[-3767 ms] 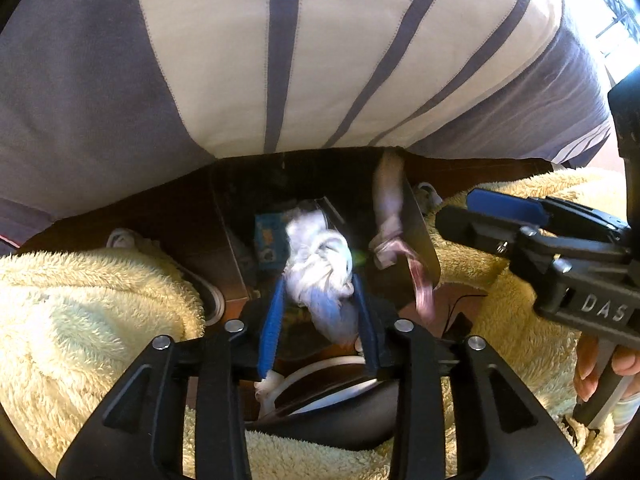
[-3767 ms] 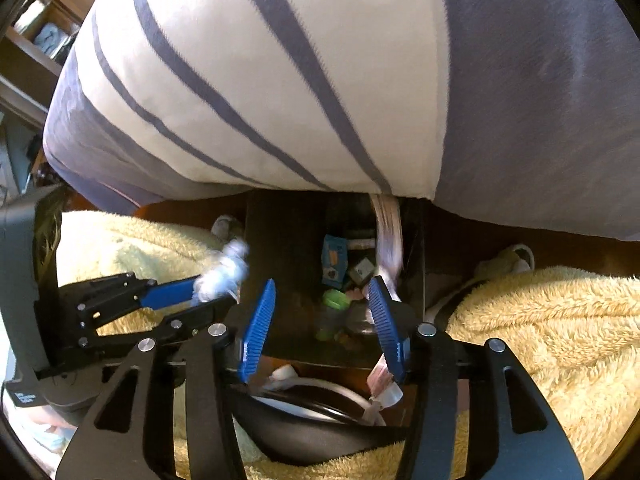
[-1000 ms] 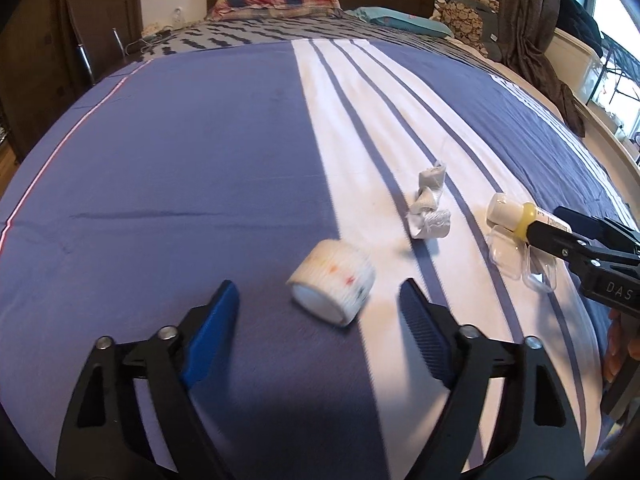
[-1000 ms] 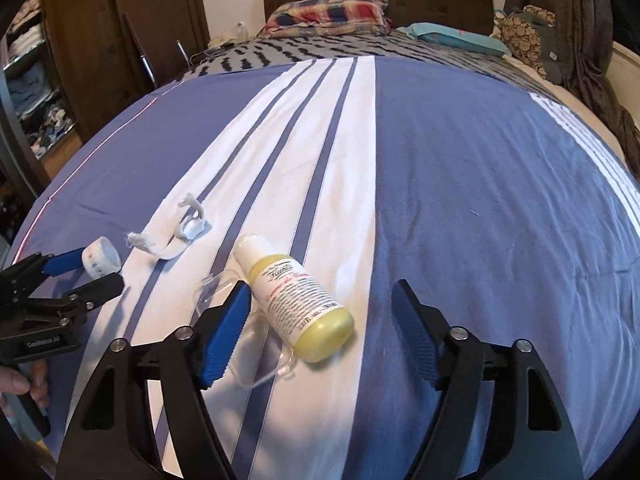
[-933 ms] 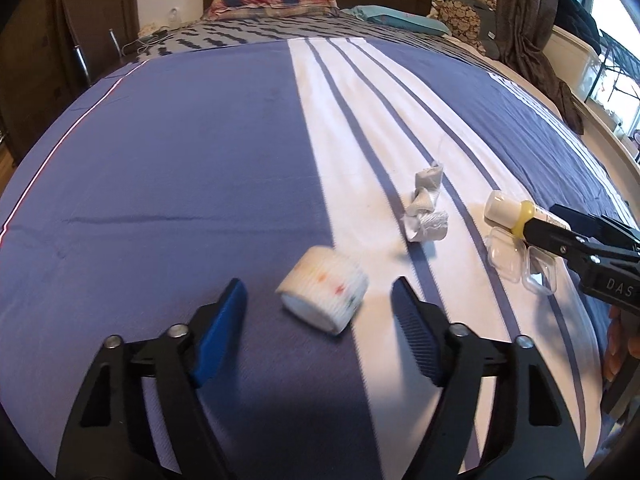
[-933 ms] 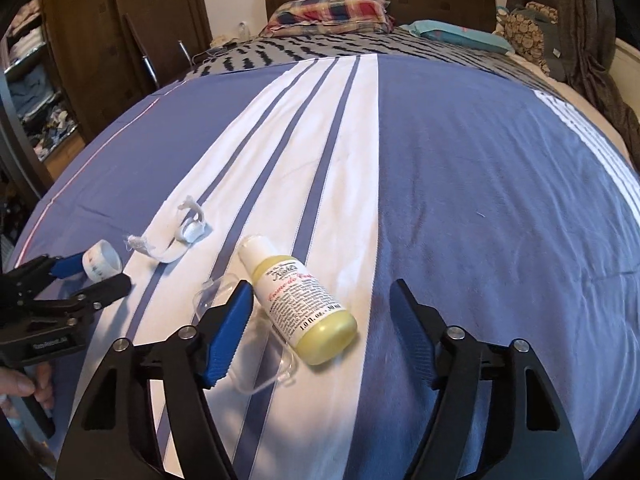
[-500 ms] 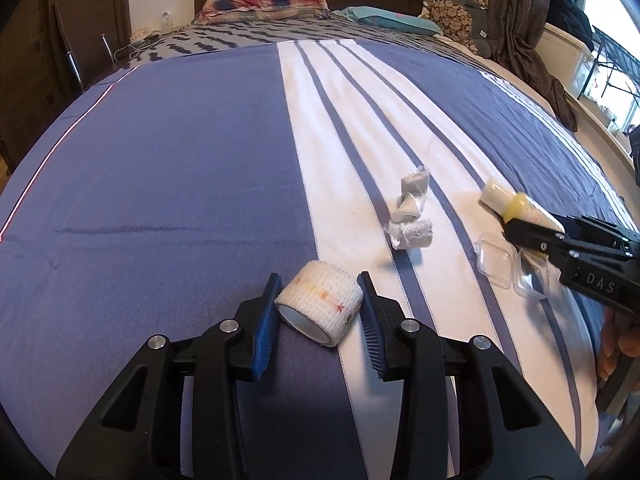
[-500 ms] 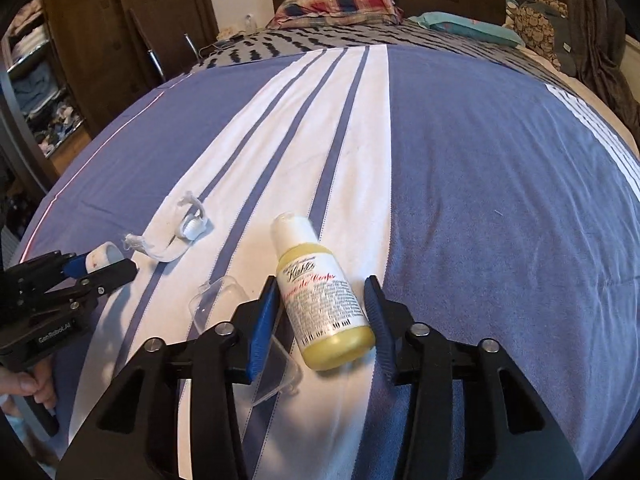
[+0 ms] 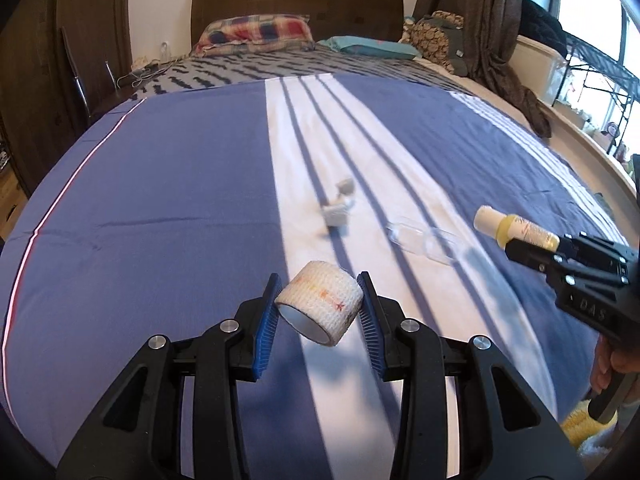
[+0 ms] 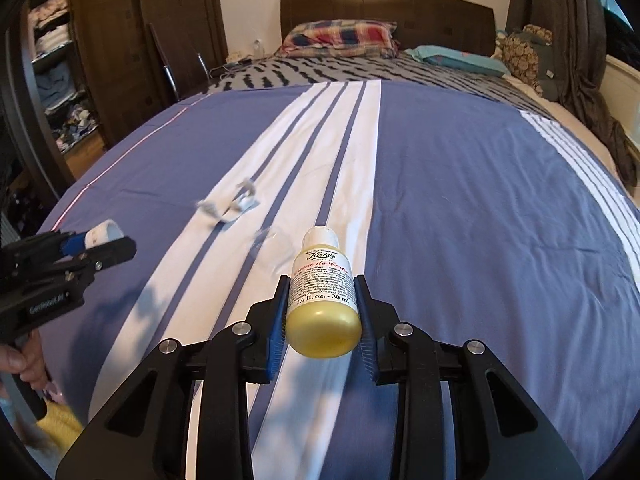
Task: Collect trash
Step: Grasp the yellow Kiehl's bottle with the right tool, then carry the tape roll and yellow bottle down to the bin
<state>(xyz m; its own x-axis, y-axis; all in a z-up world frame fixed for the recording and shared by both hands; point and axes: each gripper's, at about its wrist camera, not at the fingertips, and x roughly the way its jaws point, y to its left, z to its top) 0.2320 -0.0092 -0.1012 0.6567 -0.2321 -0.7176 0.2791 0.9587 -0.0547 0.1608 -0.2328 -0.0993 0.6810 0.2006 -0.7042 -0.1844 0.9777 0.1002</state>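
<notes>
A white bandage roll (image 9: 320, 306) with small coloured marks hangs just above the blue-and-white striped bed cover (image 9: 160, 200), and my left gripper (image 9: 319, 279) is shut on its sides. My right gripper (image 10: 320, 280) is still closing its jaws on a small yellow lotion bottle (image 10: 322, 296), pads pressing its sides, bottle lifted off the cover. From the left wrist, the bottle (image 9: 516, 228) sticks out of the right gripper (image 9: 534, 246). On the white stripe lie a crumpled white wrapper (image 9: 340, 210) and a clear plastic blister (image 9: 428, 242).
Pillows (image 9: 256, 30) and a dark headboard (image 9: 296, 4) are at the far end of the bed. A dark wardrobe (image 10: 120, 40) stands to the left, a curtain (image 9: 480, 12) and a metal rack (image 9: 592, 80) to the right. A yellow fluffy rug (image 9: 580, 428) is below.
Both grippers went from wide open around their items to closed on them. Both have since lifted and drawn back, carrying the roll and the bottle off the cover.
</notes>
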